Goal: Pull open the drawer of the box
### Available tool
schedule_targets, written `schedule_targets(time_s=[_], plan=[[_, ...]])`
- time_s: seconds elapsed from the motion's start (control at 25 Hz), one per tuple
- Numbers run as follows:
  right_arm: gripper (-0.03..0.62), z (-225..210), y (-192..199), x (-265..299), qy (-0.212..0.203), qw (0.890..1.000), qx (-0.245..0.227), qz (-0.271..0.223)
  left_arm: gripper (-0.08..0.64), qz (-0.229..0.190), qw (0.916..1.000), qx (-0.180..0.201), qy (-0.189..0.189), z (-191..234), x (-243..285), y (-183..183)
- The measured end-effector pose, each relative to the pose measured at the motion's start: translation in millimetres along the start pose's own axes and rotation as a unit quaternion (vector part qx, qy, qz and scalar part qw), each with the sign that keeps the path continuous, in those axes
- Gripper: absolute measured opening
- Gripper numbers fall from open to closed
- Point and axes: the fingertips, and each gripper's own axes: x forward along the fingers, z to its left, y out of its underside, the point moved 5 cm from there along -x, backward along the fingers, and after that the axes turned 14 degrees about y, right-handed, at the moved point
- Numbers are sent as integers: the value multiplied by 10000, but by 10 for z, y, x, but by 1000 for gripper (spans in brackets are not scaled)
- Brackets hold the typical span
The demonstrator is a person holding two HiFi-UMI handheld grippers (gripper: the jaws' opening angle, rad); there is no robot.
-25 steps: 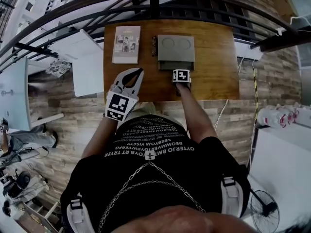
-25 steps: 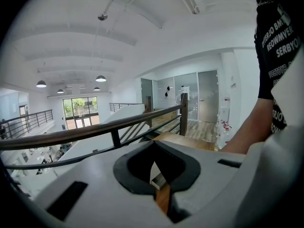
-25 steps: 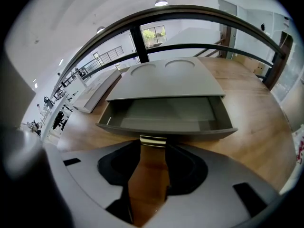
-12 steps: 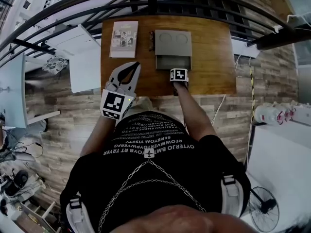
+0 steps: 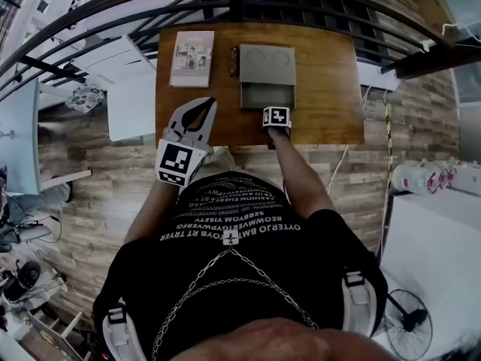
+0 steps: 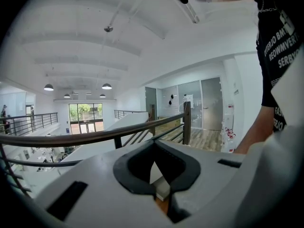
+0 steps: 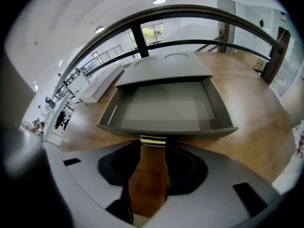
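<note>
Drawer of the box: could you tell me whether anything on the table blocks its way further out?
Nothing visible does: ahead of the drawer lies bare table, with only the right gripper, its jaws on the handle.

Box [image 5: 267, 65] sits on the table [image 5: 331, 89] near its far edge, with its drawer [image 5: 267, 95] sticking out the near side. A booklet [image 5: 192, 58] lies left of the box.

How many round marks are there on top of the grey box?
2. Both round marks lie side by side on the box top: one nearer the booklet, the other farther from it. None looks hidden.
</note>
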Motion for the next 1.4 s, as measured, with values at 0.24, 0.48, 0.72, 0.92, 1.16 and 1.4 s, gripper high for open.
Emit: schedule_targets(time_s=[0.24, 0.48, 0.72, 0.92, 1.16, 1.4], plan=[[161, -15, 108, -32, -54, 10000, -10, 18, 5, 59, 10000, -18, -29, -119, -18, 52], [161, -15, 201, -59, -61, 10000, -44, 16, 5, -16, 10000, -12, 12, -213, -27, 21], [161, -30, 323, -98, -99, 9999, -94, 71, 5, 6, 10000, 3, 6, -301, -53, 48], [161, -50, 342, -94, -134, 9999, -75, -9, 6, 18, 10000, 11, 9, -358, -86, 48], [189, -110, 466, -183, -27, 9995, -251, -170, 5, -70, 10000, -1, -55, -430, -164, 38], [148, -276, 495, -557, 20, 9952, -531, -824, 5, -147, 9996, -73, -232, -437, -223, 82]])
